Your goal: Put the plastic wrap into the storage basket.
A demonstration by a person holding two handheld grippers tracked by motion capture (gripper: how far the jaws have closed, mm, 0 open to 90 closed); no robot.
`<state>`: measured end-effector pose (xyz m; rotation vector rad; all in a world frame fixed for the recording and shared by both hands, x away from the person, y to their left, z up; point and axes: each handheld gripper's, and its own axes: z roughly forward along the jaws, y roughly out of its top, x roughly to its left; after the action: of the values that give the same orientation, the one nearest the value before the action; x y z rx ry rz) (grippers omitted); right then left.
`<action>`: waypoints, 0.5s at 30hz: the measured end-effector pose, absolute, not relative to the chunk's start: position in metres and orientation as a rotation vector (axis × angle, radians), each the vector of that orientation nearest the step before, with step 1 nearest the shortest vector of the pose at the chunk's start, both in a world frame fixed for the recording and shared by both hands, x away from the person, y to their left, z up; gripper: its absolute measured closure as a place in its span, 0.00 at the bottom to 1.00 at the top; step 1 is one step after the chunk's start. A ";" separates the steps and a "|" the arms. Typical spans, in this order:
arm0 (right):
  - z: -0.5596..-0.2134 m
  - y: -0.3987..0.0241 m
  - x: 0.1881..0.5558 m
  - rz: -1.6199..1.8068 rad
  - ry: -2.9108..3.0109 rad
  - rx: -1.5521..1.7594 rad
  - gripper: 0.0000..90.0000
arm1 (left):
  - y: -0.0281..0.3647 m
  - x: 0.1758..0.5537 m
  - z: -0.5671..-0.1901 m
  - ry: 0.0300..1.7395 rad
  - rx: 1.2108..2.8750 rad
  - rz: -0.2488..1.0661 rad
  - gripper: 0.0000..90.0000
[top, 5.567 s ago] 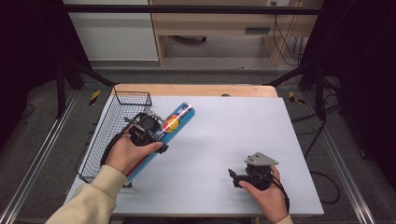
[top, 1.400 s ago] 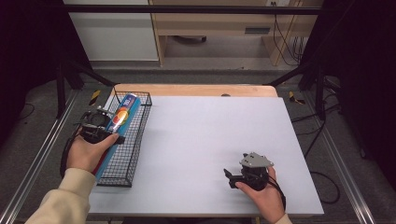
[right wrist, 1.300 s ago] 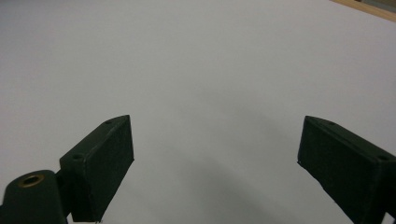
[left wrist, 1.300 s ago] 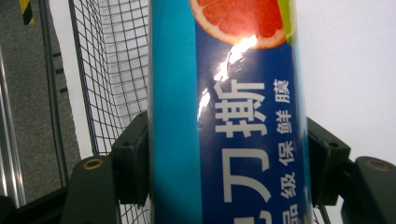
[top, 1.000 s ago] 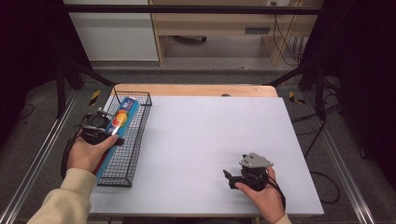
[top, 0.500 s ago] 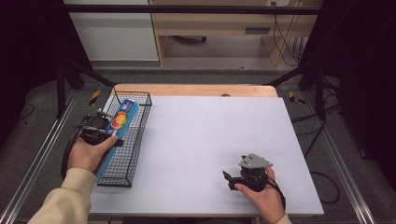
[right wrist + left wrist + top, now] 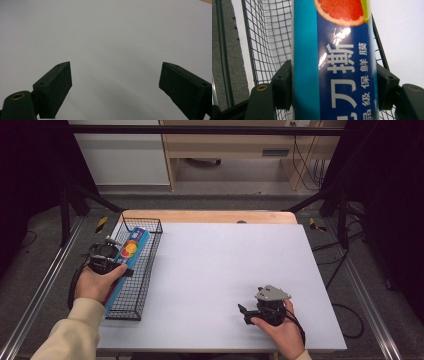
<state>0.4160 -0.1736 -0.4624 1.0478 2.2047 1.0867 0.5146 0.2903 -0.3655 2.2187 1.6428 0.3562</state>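
Left jaws: the left gripper [image 7: 107,257] is clamped on the long blue box [image 7: 332,62], one pad flat against each long side; the grip is as tight as the box's width allows.
Right jaws: the right gripper [image 7: 115,87] stands wide apart with nothing between its pads, resting on the white table [image 7: 225,265] at the near right.
Box, place now: lying lengthwise in the wire basket [image 7: 150,260] at the table's left edge, far end toward the basket's far wall, near end by the left hand [image 7: 95,282].
Change: a few seconds ago the box lay on the open table, slanted just right of the basket; it has since been carried left into it, and over the last second it has barely shifted.
Meaning: the transfer looks essentially done; what seems left is to let go and draw the left gripper clear.
Risk: the near end may sit on the rim rather than inside; I cannot tell.
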 end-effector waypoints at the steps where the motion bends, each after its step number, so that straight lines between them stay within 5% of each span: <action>1: -0.462 -0.174 0.416 1.088 2.204 1.051 0.13 | 0.291 0.515 -0.366 1.643 2.223 0.355 0.35; 15: -0.462 -0.174 0.414 1.091 2.208 1.057 0.13 | 0.289 0.525 -0.367 1.657 2.242 0.344 0.35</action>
<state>0.4136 -0.1736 -0.4624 1.0566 2.2076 1.0908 0.5252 0.2893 -0.3669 2.2422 1.6568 0.3444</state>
